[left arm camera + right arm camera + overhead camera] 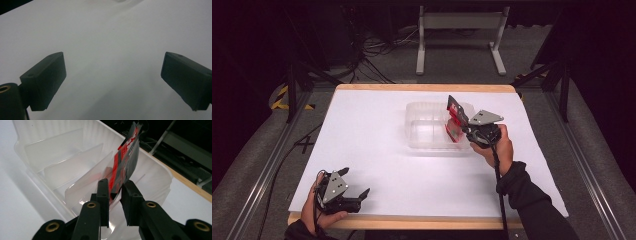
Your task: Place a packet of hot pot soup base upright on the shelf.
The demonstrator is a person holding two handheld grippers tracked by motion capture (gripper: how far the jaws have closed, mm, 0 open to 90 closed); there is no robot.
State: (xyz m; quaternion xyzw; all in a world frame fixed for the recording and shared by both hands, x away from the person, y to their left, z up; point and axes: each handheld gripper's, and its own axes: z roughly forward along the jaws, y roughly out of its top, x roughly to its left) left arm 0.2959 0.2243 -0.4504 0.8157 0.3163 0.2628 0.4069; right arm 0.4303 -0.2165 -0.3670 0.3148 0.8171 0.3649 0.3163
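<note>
High view: your right gripper (460, 126) pinches a red and black packet (455, 120) between its nearly closed jaws, holding it tilted over the right end of a clear plastic bin (424, 131) with dividers. The bin sits on the white table (377, 150), right of centre and toward the far side. Your left gripper (354, 187) rests at the near left corner, jaws spread wide and holding nothing.

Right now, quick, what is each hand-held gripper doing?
Left hand-held gripper: open, holding nothing, low over the white table.
Right hand-held gripper: closed on a red and black packet at the clear plastic bin.
</note>
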